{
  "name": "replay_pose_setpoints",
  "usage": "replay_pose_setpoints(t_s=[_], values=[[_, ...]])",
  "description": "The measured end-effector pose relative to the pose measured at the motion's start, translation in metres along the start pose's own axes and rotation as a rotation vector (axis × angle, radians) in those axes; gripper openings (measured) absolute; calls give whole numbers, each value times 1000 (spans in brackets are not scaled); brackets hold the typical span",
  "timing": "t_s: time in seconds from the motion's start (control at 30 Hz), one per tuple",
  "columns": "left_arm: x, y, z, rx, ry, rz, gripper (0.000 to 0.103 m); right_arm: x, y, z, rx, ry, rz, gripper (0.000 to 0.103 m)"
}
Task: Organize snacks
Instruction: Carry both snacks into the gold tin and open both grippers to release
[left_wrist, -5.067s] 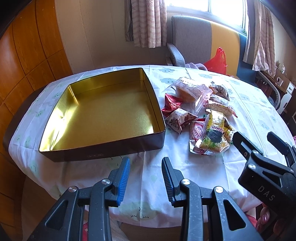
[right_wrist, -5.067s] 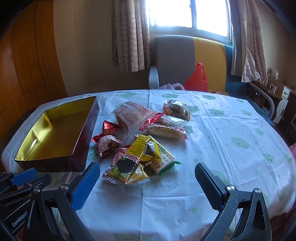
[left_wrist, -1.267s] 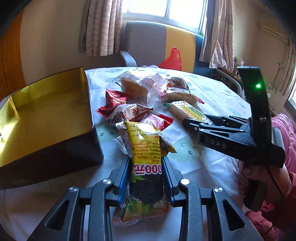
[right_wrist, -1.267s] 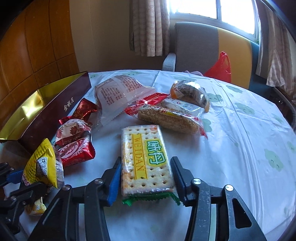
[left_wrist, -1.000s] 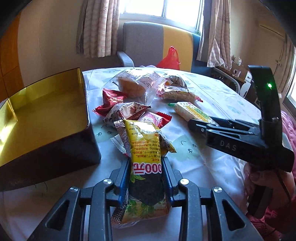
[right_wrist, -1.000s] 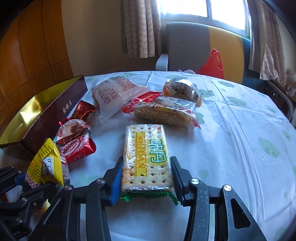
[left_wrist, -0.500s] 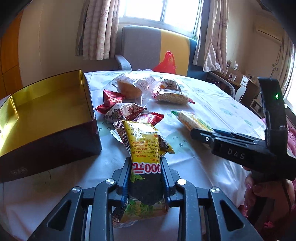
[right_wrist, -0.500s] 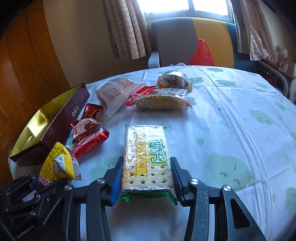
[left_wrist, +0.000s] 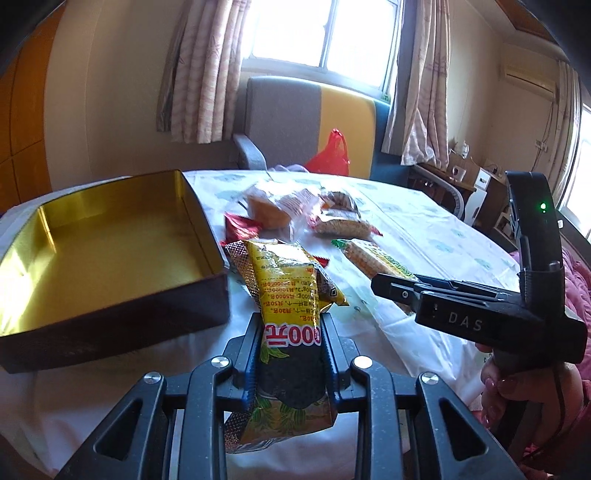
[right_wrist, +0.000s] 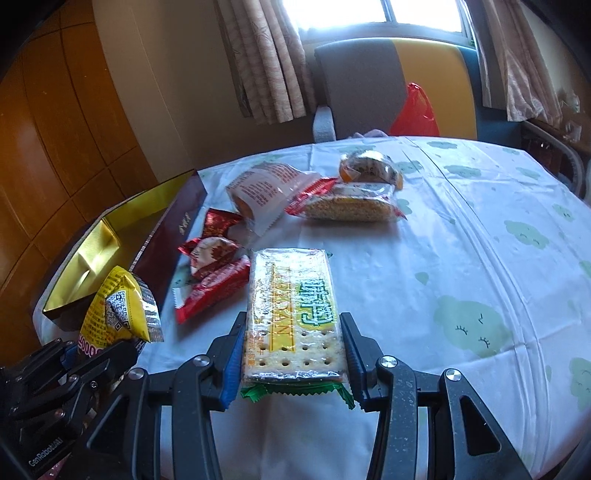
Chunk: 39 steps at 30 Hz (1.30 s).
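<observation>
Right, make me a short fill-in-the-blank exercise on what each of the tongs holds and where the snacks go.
1. The left tongs are shut on a snack bag whose main colour is ____.
2. The right tongs are shut on a pack of ____.
3. The tin with the gold inside holds ____ snacks so far.
4. The red plastic bag sits on the ____ behind the table.

Missing words: yellow; crackers; no; chair
</observation>
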<state>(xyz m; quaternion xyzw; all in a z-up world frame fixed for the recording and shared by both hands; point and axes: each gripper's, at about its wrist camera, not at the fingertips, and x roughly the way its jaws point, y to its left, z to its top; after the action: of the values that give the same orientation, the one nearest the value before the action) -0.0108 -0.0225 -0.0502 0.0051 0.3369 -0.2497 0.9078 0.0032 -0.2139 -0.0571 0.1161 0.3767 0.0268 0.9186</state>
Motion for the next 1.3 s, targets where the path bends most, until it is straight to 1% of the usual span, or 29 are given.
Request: replay_pose_setpoints(t_s=[0.2,0.33,0.73,1.0,1.17,1.23,1.3], values=[[-18,19,5,-15,-37,40,29,-6,24,11,-35,-23,42,48],[-27,35,8,-42,-53,74,29,-6,39,16,-58,-27,62,48],[-47,112,20,-166,-85,218,29,-1,100,33,-165,-33,145,48],[-44,163,25,-202,-38,298,29,11,139,40,-227,-18,185,48],[-34,186,26,-215,5,318,29,28,157,48,-249,4,203,48],[-32,195,27,-230,9,315,29,35,164,50,-256,17,204,48],[-29,199,29,-221,20,325,29,43,172,52,-266,24,205,48]])
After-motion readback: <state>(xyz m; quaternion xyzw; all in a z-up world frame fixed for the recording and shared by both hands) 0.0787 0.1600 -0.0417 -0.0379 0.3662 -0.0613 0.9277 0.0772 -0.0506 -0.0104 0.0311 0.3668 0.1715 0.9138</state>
